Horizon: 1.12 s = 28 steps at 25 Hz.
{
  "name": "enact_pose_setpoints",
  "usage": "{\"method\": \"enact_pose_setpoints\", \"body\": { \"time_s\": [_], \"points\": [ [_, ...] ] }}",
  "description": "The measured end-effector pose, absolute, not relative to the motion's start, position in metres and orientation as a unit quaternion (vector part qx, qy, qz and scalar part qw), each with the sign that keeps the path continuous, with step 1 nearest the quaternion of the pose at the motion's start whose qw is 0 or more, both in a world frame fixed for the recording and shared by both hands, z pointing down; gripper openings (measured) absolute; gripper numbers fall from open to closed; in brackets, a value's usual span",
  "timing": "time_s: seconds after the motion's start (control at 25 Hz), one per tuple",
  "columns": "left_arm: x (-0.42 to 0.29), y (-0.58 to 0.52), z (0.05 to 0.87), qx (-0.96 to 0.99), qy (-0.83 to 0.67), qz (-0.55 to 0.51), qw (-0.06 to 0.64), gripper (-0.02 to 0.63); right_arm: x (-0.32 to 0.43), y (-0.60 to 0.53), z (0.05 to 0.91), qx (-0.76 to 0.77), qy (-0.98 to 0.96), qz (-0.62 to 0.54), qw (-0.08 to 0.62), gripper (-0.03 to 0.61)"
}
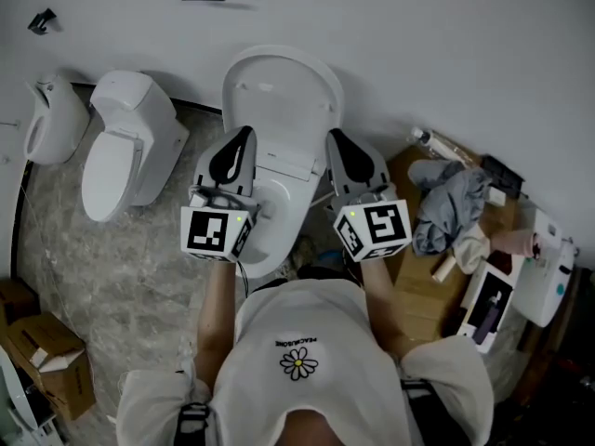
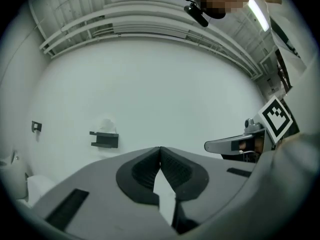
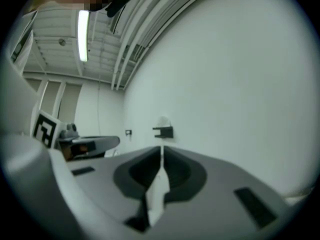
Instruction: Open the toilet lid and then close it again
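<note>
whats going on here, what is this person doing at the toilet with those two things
A person stands facing a toilet with a tool in each hand. The toilet lid is up, leaning back toward the wall. The left tongs and the right tongs are both shut with nothing in them, held level above the seat and pointing at the wall. So the lid is open, and closing it has not yet been done.

My left gripper [image 1: 240, 142] and right gripper [image 1: 339, 147] are over the toilet [image 1: 279, 207]. Lid [image 1: 279, 91] up behind it. Second toilet [image 1: 125, 147] to its left, cloth [image 1: 451, 203] to its right, box [image 1: 46, 351] front-left.
</note>
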<state>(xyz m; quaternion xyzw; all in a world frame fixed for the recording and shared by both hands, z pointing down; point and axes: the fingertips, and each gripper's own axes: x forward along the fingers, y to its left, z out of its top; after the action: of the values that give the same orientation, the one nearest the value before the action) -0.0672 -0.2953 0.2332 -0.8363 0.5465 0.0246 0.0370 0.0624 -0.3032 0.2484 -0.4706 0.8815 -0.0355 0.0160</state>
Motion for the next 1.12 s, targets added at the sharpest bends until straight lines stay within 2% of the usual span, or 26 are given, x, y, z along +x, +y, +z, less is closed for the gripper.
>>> {"method": "enact_pose_setpoints", "body": {
  "time_s": [0.52, 1.12],
  "points": [
    [-0.079, -0.242, 0.257, -0.815, 0.578, 0.035, 0.018, 0.020, 0.064, -0.257, 0.285, -0.481, 0.873, -0.077, -0.005, 0.040],
    [-0.099, -0.281, 0.257, -0.809, 0.587, 0.030, 0.033, 0.024, 0.064, -0.290, 0.290, -0.491, 0.867, -0.076, -0.022, 0.041]
  ]
}}
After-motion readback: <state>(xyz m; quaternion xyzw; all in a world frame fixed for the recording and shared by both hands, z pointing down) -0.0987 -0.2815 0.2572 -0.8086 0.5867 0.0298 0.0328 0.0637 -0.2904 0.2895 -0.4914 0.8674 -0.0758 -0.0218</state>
